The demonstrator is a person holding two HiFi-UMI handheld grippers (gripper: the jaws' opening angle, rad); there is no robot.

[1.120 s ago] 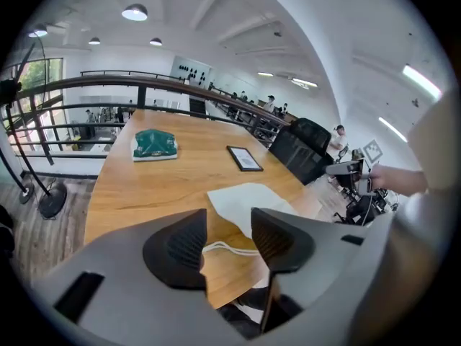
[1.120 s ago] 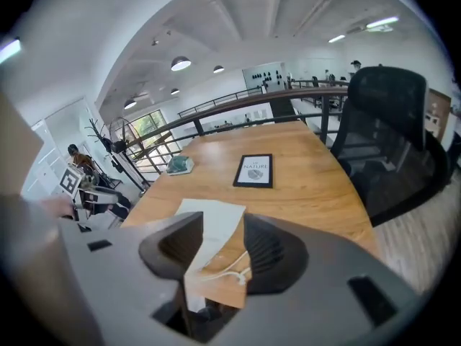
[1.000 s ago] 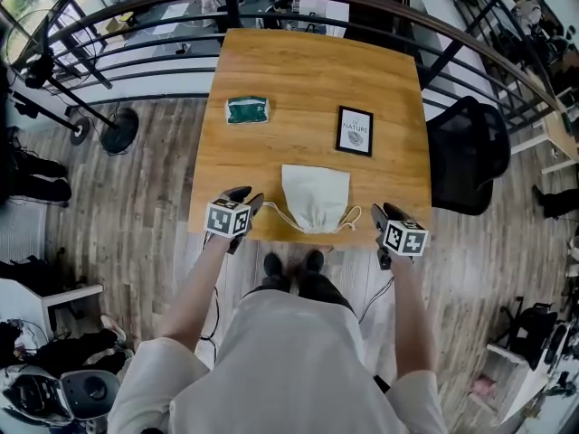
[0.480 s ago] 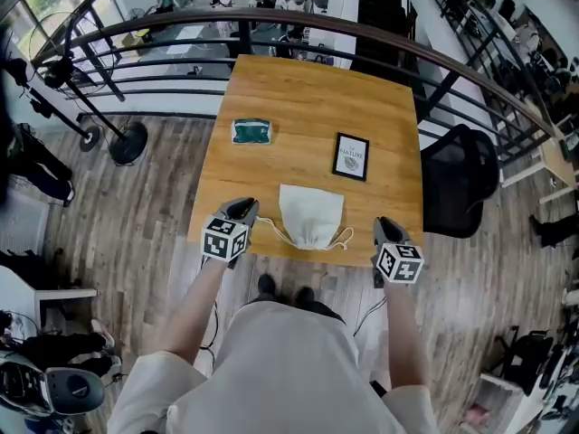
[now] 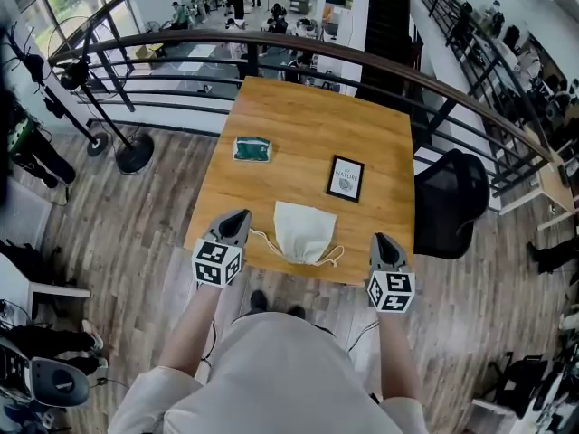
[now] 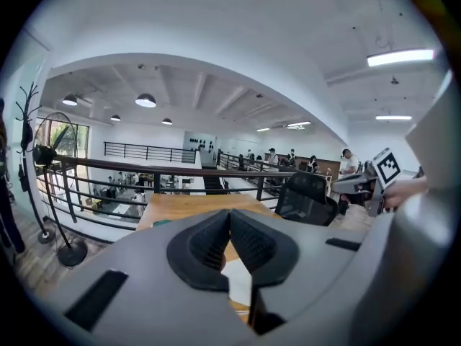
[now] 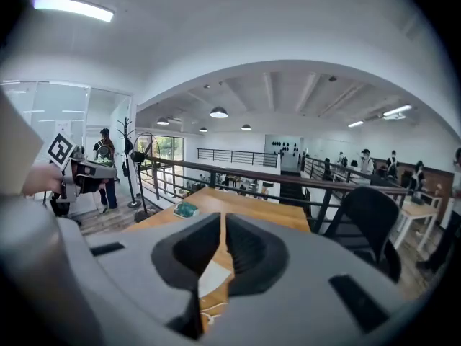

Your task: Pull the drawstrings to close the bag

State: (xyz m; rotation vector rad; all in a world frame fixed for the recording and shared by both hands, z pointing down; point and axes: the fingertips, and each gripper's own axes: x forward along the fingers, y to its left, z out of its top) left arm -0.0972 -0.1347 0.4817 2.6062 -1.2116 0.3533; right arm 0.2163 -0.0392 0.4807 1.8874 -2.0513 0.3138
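A white cloth bag (image 5: pixel 303 231) lies flat near the front edge of the wooden table (image 5: pixel 308 125), its mouth toward me. Its drawstrings trail loose on the wood at the left (image 5: pixel 262 239) and right (image 5: pixel 333 256). My left gripper (image 5: pixel 241 215) hangs above the table's front left, apart from the bag; its jaws have just been closing and are shut on nothing (image 6: pixel 230 213). My right gripper (image 5: pixel 382 239) is raised at the front right; its jaws have also just been closing, with only a thin slit left and nothing between them (image 7: pixel 222 216). The bag (image 6: pixel 238 280) shows below the jaws.
A green pouch (image 5: pixel 251 149) lies at the table's left and a framed picture (image 5: pixel 344 178) at the right of the middle. A black office chair (image 5: pixel 450 202) stands beside the table's right edge. A dark railing (image 5: pixel 298 43) runs behind the table, and a floor stand (image 5: pixel 136 152) stands at the left.
Both grippers have risen from table level beside the bag's strings and their jaws have closed. The bag and strings stay on the table.
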